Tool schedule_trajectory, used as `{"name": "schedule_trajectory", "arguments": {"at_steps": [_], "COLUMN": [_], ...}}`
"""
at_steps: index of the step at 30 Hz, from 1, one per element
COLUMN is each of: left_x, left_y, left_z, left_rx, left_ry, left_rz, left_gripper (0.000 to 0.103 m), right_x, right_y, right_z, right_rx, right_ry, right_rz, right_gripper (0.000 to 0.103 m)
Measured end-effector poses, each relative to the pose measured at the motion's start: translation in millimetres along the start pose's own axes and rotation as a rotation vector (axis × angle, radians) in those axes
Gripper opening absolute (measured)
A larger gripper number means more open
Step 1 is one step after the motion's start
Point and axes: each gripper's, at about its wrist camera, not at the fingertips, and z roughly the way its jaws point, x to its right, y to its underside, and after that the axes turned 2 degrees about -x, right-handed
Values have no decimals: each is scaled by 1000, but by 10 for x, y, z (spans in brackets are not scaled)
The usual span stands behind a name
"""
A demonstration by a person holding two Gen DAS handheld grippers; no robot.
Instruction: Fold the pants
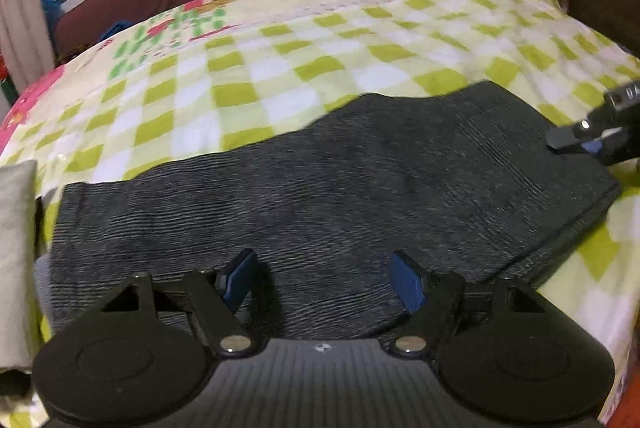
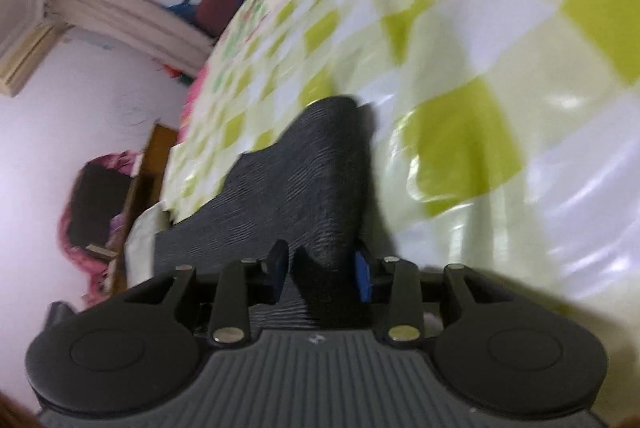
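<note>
Dark pants [image 1: 320, 188] lie flat across the checked bedspread [image 1: 280, 76], waist end toward 3 o'clock in left view. L gripper [image 1: 324, 280] hovers over near edge at 6, jaws wide, nothing between. R gripper [image 2: 322, 274] sits at 3 o'clock edge, jaws narrow w/ a raised fold of fabric between; can't tell if pads press it

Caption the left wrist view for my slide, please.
Open left gripper above dark pants laid on a checked bedspread.
</note>
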Motion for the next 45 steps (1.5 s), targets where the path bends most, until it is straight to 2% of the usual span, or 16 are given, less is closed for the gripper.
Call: {"name": "schedule_trajectory", "arguments": {"at_steps": [2, 5, 8, 9, 11, 14, 18, 22, 26, 29, 32, 34, 35, 36, 39, 45], "left_x": [35, 34, 48, 55, 69, 118, 314, 488, 735, 836, 825, 786, 765, 744, 730, 923], "left_y": [-32, -56, -76, -85, -99, -115, -163, -252, -336, -373, -358, -330, -323, -321, -350, -425], "left_z": [21, 36, 78, 79, 80, 85, 109, 149, 258, 279, 249, 233, 236, 245, 252, 300], "left_rx": [-1, -4, -12, -16, -22, -37, -47, -40, -32, -20, -16, -14, -14, -17, -14, 12], "left_ry": [-1, 16, 10, 7, 3, 11, 28, 66, 129, 154, 163, 163, 161, 157, 170, 253], "left_rz": [6, -3, 8, 11, 12, 13, 63, 68, 109, 125, 121, 116, 111, 104, 87, 114], "left_gripper": [85, 85, 85, 85, 85, 85, 82, 81, 81, 81, 82, 82, 83, 83, 83, 83], "right_x": [-34, 52, 96, 61, 62, 113, 222, 380, 403, 344, 375, 335, 294, 275, 268, 354], "right_y": [-19, -74, -100, -104, -66, 20, -27, -87, -133, -168, -152, -138, -132, -129, -132, -99], "right_z": [44, 204, 336, 334, 277, 156, 22, -219, -275, -183, 16, 188, 238, 248, 113, -287], "right_rx": [-3, -35, -44, -27, 7, 66, 131, 177, 135, 102, 51, 24, 25, 27, 84, 161], "right_ry": [-73, -11, -44, -48, -97, -163, -200, -162, -158, -125, -132, -110, -84, -84, -118, -59], "right_rz": [-8, 8, 72, 68, 98, 159, 187, 192, 175, 140, 155, 151, 143, 150, 163, 156], "right_gripper": [37, 33, 26, 18, 15, 14, 10, 8, 10, 16, 27, 25, 13, 9, 8, 7]}}
